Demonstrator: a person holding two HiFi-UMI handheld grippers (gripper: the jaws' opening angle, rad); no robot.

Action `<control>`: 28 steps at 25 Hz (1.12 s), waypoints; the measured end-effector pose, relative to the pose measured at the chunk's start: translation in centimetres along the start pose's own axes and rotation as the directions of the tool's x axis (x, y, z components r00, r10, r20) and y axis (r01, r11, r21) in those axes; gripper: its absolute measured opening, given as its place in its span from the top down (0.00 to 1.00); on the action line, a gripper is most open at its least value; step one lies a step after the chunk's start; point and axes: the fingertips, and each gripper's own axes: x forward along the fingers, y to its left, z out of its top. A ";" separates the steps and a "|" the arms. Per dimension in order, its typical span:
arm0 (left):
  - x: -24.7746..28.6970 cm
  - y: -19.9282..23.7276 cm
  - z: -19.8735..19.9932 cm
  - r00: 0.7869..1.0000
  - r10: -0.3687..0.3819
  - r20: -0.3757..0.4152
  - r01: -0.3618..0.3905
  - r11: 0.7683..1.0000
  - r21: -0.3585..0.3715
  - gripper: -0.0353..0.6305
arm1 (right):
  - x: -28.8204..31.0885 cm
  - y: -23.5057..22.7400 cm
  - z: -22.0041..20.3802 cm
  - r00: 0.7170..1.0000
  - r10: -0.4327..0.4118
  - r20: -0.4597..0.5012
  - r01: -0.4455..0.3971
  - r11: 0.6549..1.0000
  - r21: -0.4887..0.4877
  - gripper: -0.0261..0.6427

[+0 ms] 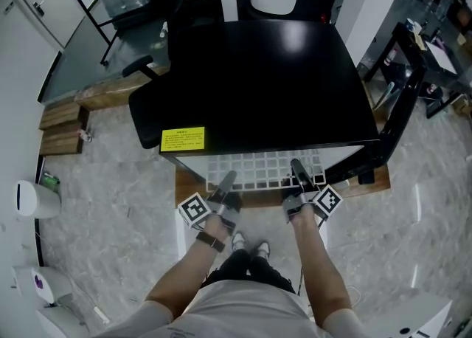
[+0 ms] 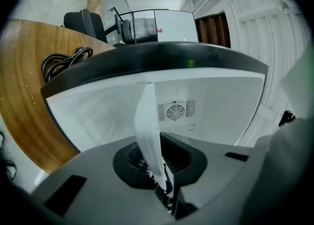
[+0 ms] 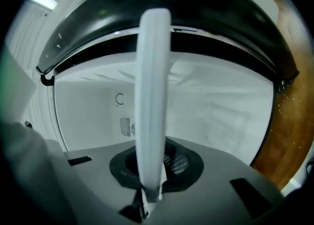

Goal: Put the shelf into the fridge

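Left gripper (image 1: 226, 180) and right gripper (image 1: 296, 168) each clamp shut on the near edge of the white wire-grid shelf (image 1: 264, 170). At lower centre, the shelf sits partly inside the black-topped white fridge (image 1: 273, 71).

Far part of the shelf (image 1: 265, 169) beneath the black fridge top (image 1: 273, 71); yellow label (image 1: 182, 138) print illegible.

Under your feet the floor (image 1: 110, 196) is pale, marbled and glossy — light glints on it at your right. To your left runs a white wall (image 1: 11, 93), with stacked wooden boards (image 1: 63, 124) by it; ahead, a grey table (image 1: 88, 41) and a black office chair (image 1: 175, 4).
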 end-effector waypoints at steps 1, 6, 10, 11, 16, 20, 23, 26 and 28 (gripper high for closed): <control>0.5 -0.1 0.3 1.000 -0.005 0.006 0.005 1.000 -0.006 0.91 | 0.5 0.1 0.2 1.000 0.001 0.008 -0.001 1.000 0.002 0.89; 2.0 0.4 1.8 1.000 0.004 0.025 -0.004 1.000 -0.001 0.91 | 2.6 0.1 1.0 0.999 0.010 0.044 -0.010 1.000 0.004 0.89; 3.1 0.2 2.5 0.999 -0.017 0.034 0.018 1.000 -0.019 0.91 | 3.8 0.0 1.3 0.997 0.018 0.070 -0.020 1.000 0.018 0.89; 3.3 0.2 2.7 0.999 -0.017 0.035 0.018 1.000 -0.021 0.91 | 4.0 0.0 1.3 0.997 0.021 0.075 -0.023 1.000 0.020 0.89; 4.3 0.0 3.3 0.999 -0.028 0.046 0.029 0.999 -0.018 0.91 | 5.1 0.1 1.9 0.996 0.024 0.089 -0.026 0.999 0.020 0.89; 4.5 -0.1 3.7 0.996 -0.031 0.084 0.033 0.999 -0.022 0.91 | 5.6 0.3 1.9 0.995 0.035 0.091 -0.037 0.999 0.016 0.89; 4.6 0.0 3.8 0.989 -0.015 0.150 0.018 1.000 -0.019 0.91 | 5.6 0.4 2.1 0.995 0.038 0.093 -0.040 0.999 0.017 0.89; 4.2 0.8 4.0 0.976 0.043 0.212 -0.046 0.999 0.009 0.91 | 5.6 0.3 2.1 0.995 0.034 0.093 -0.036 0.999 0.015 0.89; 4.1 1.1 4.2 0.967 0.074 0.245 -0.077 0.997 0.003 0.91 | 5.7 0.1 2.0 0.995 0.026 0.100 -0.028 0.999 0.018 0.89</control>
